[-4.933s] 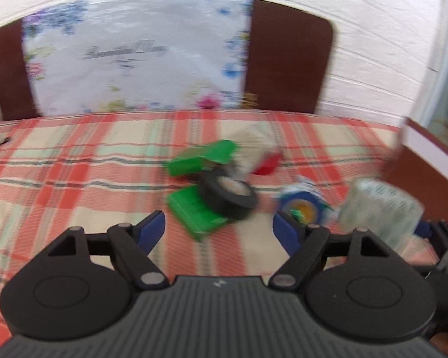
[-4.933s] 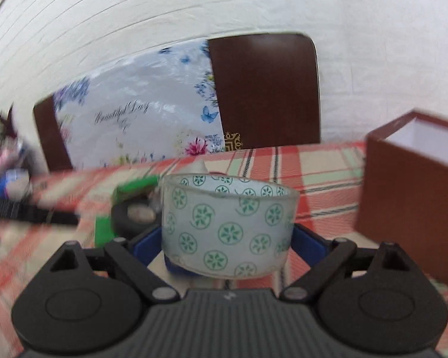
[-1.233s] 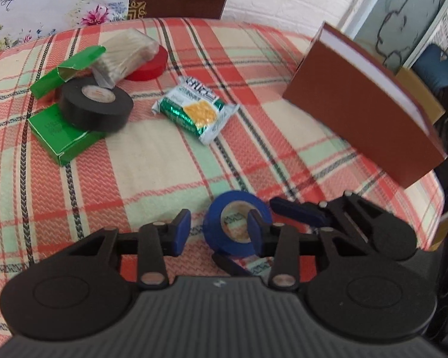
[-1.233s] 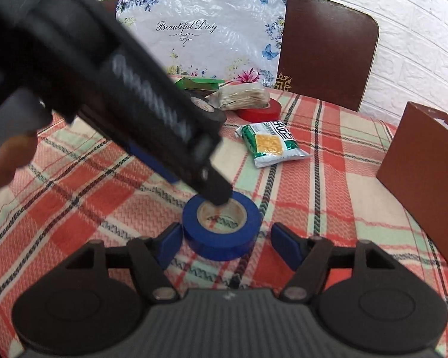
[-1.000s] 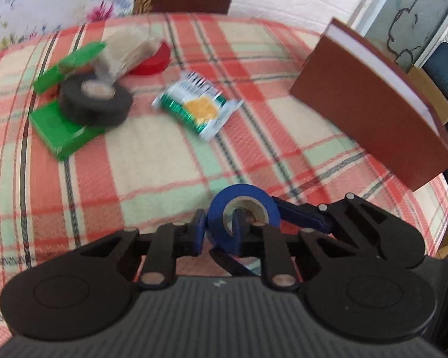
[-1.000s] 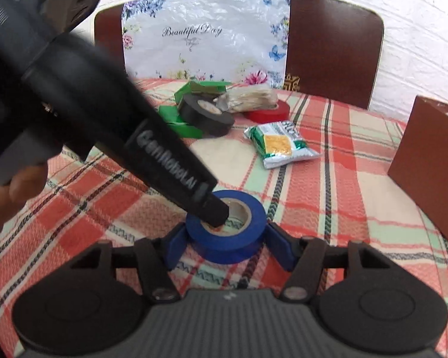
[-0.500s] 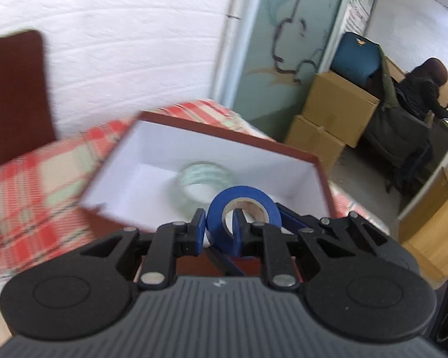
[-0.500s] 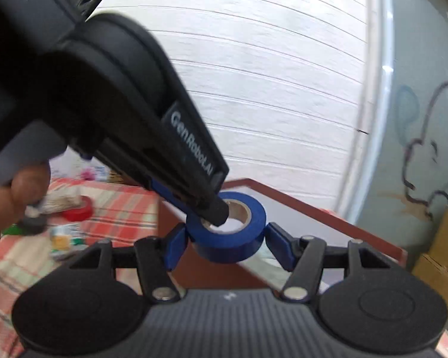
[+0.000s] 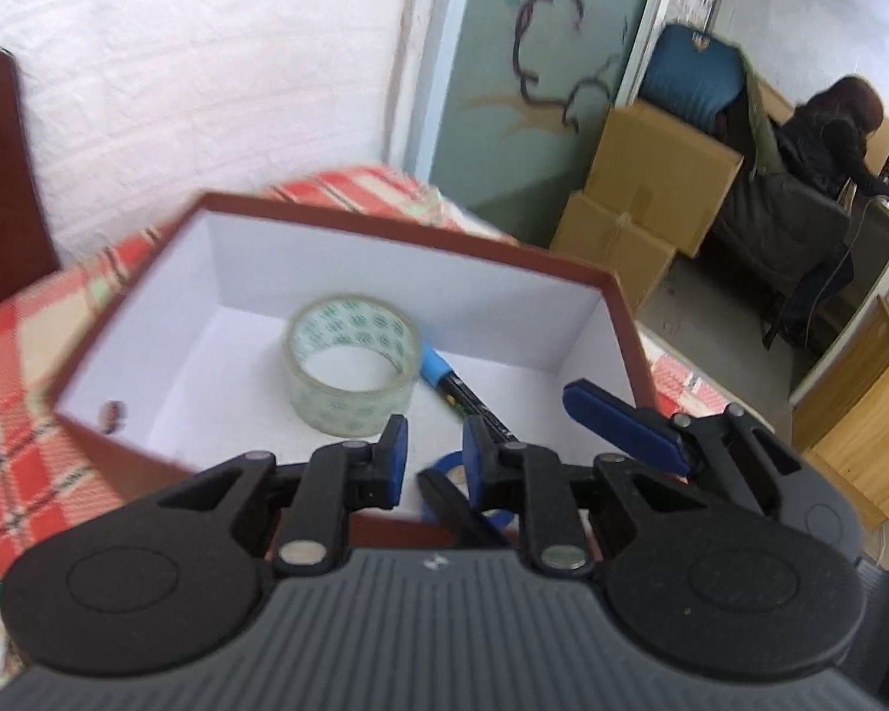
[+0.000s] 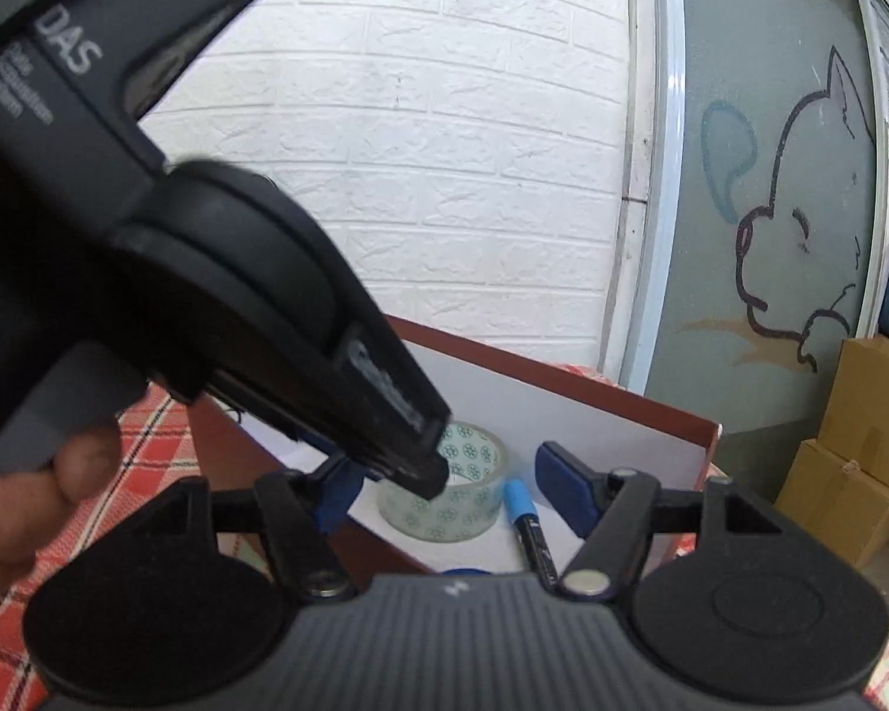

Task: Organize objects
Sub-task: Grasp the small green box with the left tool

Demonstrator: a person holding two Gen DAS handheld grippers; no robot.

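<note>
A brown box (image 9: 415, 231) with a white inside lies below both grippers. In it are a clear tape roll with green print (image 9: 349, 367), a blue-capped marker (image 9: 444, 376) and the blue tape roll (image 9: 495, 518), which lies low near the front wall, half hidden behind my fingers. My left gripper (image 9: 435, 456) hangs over the box, its jaws almost together with nothing pinched. My right gripper (image 10: 453, 492) has its jaws opening wide, and nothing is pressed between them. In the right wrist view only a sliver of blue tape (image 10: 462, 570) shows under the left gripper's tip.
The box sits on a red plaid tablecloth (image 9: 24, 391) by a white brick wall (image 10: 444, 148). Past the table edge stand cardboard boxes (image 9: 652, 189), a wooden cabinet (image 9: 847, 415) and a seated person (image 9: 824, 166). A hand (image 10: 29, 509) holds the left gripper.
Both grippers carried the blue tape from the table to above the box. The right jaws have since widened, and the tape has dropped out of both grips into the box.
</note>
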